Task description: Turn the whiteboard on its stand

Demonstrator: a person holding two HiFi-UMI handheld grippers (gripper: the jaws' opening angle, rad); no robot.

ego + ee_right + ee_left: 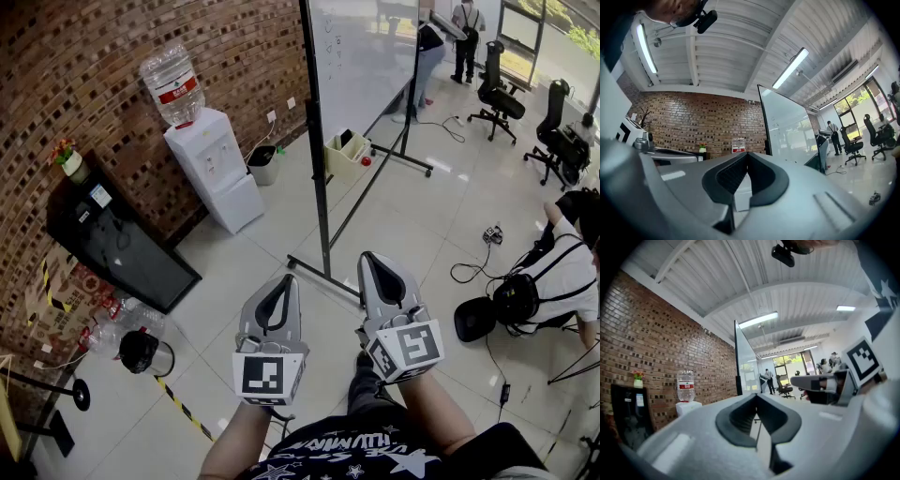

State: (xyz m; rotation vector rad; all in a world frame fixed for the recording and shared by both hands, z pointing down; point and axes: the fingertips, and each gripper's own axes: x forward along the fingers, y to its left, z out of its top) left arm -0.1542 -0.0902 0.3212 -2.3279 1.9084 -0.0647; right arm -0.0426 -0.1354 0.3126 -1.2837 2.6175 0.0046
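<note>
Grippers number two, held side by side low in the head view. The left gripper (285, 279) has its jaws pressed together with nothing between them, and the right gripper (374, 259) is closed and empty in the same way. Each carries one cube with black-and-white square markers, the left cube (269, 376) and the right cube (411, 348).

One whiteboard (361, 56) stands upright on its black stand (319, 178) straight ahead of both grippers and well apart from them. It is seen nearly edge-on. A few faint marks sit near its upper edge, too small to read. One yellow box (346, 156) sits at its foot.

Against the brick wall (103, 56) stands one white water dispenser (217, 169), topped by one clear bottle (171, 82). The bottle has a red label, and its print cannot be read. One small bin (263, 165) stands just beside the dispenser. Further left, one black cabinet (112, 242) carries one potted plant (68, 157).

Two black office chairs (495, 90) stand at the far right. Two people (466, 26) stand at the back of the room, and one more (568, 270) sits at the right edge.
</note>
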